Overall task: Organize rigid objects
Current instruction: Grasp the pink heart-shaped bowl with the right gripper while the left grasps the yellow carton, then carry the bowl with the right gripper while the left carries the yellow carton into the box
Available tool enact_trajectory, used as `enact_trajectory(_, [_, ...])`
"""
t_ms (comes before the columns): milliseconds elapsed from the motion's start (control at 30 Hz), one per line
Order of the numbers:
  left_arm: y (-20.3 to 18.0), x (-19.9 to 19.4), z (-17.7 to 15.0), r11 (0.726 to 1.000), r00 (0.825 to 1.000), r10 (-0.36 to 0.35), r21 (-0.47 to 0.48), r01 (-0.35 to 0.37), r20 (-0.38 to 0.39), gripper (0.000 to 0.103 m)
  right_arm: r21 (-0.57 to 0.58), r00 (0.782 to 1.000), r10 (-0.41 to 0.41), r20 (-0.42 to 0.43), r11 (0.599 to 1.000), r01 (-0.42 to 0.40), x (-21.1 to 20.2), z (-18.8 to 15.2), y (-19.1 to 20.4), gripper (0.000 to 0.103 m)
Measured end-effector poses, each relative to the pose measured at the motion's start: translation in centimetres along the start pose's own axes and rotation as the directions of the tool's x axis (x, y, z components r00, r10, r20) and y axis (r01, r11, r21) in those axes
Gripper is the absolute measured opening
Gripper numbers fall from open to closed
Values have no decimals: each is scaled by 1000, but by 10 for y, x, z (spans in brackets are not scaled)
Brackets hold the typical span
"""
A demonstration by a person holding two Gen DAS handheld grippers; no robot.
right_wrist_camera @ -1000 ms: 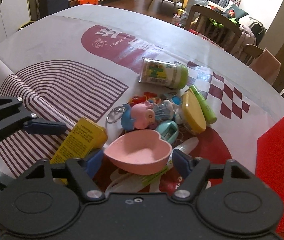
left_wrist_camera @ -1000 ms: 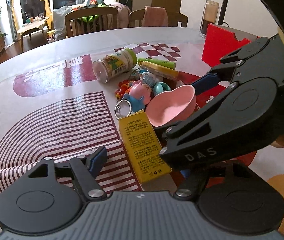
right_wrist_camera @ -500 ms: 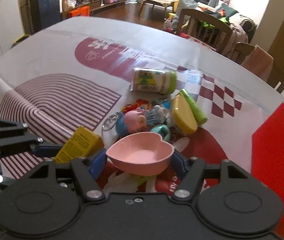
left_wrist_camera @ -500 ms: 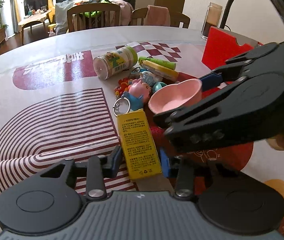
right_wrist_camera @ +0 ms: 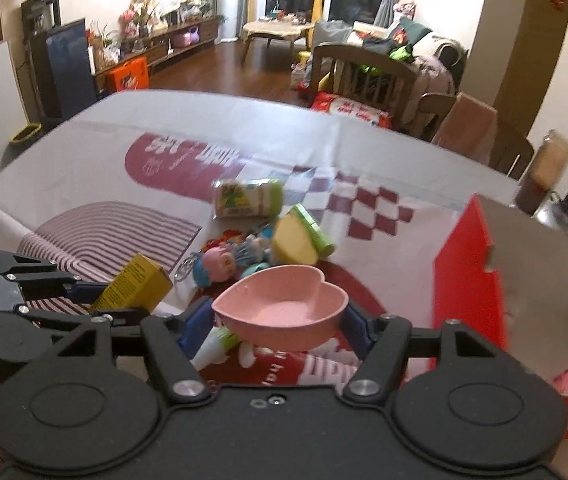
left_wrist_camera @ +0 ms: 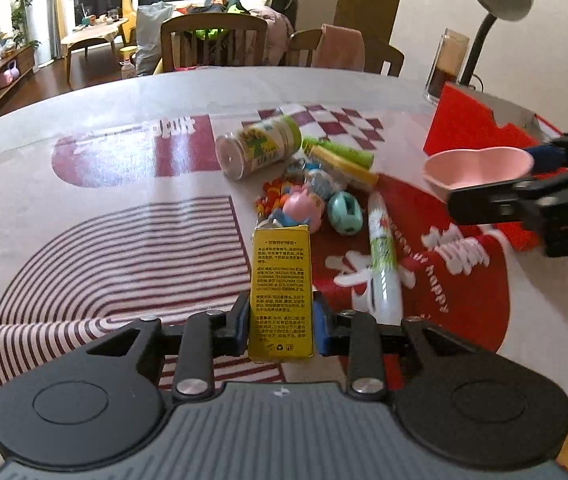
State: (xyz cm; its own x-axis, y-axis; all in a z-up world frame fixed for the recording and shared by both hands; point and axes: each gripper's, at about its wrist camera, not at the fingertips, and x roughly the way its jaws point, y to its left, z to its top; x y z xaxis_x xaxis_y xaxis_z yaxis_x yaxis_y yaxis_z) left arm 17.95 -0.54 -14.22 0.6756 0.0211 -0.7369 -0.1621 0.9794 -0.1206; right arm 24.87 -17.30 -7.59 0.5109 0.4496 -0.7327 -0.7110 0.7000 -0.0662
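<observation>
My left gripper (left_wrist_camera: 280, 326) is shut on the near end of a yellow box (left_wrist_camera: 280, 292), which also shows in the right wrist view (right_wrist_camera: 136, 286). My right gripper (right_wrist_camera: 280, 322) is shut on a pink heart-shaped bowl (right_wrist_camera: 282, 306) and holds it above the table; the bowl also shows in the left wrist view (left_wrist_camera: 479, 168), near a red open box (left_wrist_camera: 479, 132). The red box (right_wrist_camera: 467, 276) stands to the right of the bowl. A pile of small toys (left_wrist_camera: 307, 204) lies beyond the yellow box.
A green-capped jar (left_wrist_camera: 258, 146) lies on its side behind the toys. A white and green tube (left_wrist_camera: 381, 264) lies right of the yellow box. A yellow case (right_wrist_camera: 293, 240), a lamp (left_wrist_camera: 495, 4) and a glass jar (left_wrist_camera: 445, 66) stand further back. Chairs line the table's far edge.
My left gripper has closed onto the yellow box. My right gripper has lifted the pink bowl and carried it up and right, towards the red box.
</observation>
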Motion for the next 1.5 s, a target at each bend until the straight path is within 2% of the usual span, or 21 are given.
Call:
enact_trajectory(300, [-18,-31,36,999,999,-21,-32,22,34,30,36,997,-52,61,998,50,-51,7,-44,67])
enact_trajectory(733, [-81,-53,94,997,994,-62,50,58,85,30,92,988,-114,106,990,105,-86,4,-120,67])
enact_trajectory(1033, [-144,-41,125,987,988,-127,107,118,87,30,129,982,-153,111,982,138,-91,-5,-177,67])
enact_trajectory(1500, [-237,16,155,965,981,-194,180,192,-4,30,210,975,-210,67,959,192,-66,-18,-271,67])
